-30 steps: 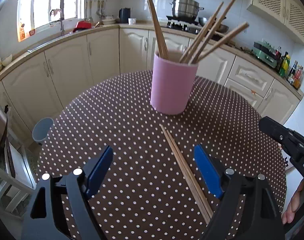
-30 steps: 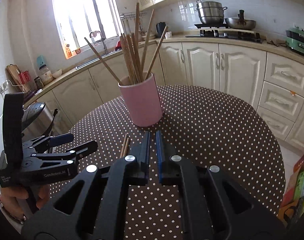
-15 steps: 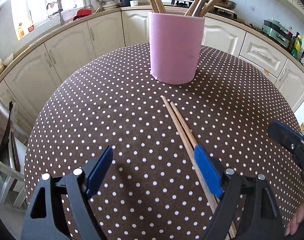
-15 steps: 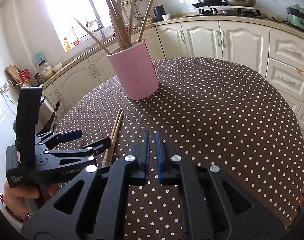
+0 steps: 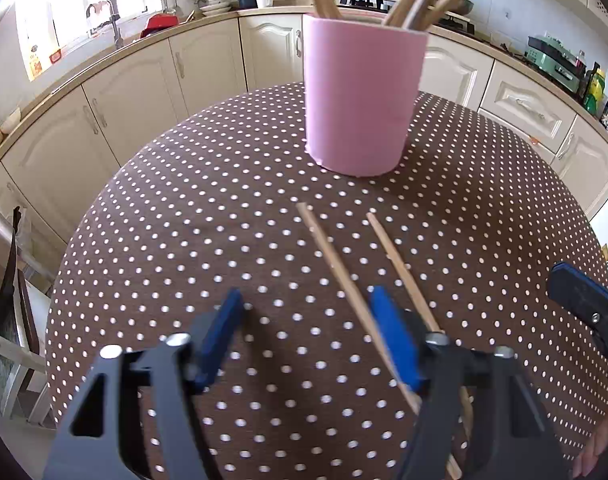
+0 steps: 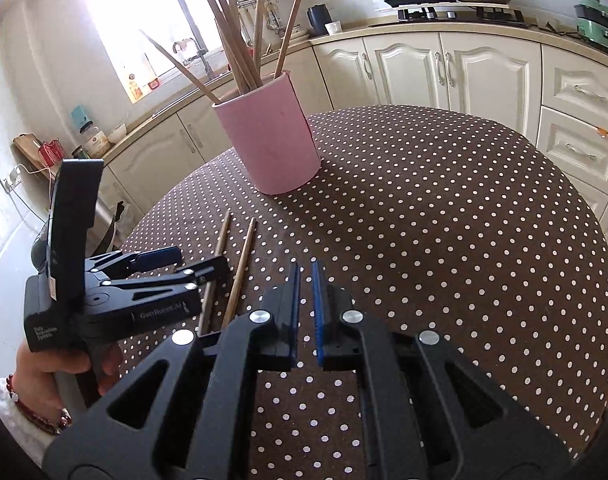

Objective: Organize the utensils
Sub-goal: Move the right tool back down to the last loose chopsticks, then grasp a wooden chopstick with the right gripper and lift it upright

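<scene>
Picking step: my left hand-held gripper [image 5: 304,320] is closing around one chopstick [image 5: 336,276], not yet pinched; next, clamp and lift to pink cup [image 5: 360,100]. Right hand-held gripper [image 6: 304,300] clenched, empty.

The bench [image 5: 208,216] wears a brown cloth dotted evenly with small white spots, and on it stands a plain pink cup [image 5: 362,100] holding light tan wooden chopsticks [image 6: 240,52]. Two more tan chopsticks [image 5: 336,268] lie on the cloth. Both tongs [image 5: 308,332] [image 6: 304,308] are black with blue pads; the cabinets [image 6: 444,72] behind are cream.
</scene>
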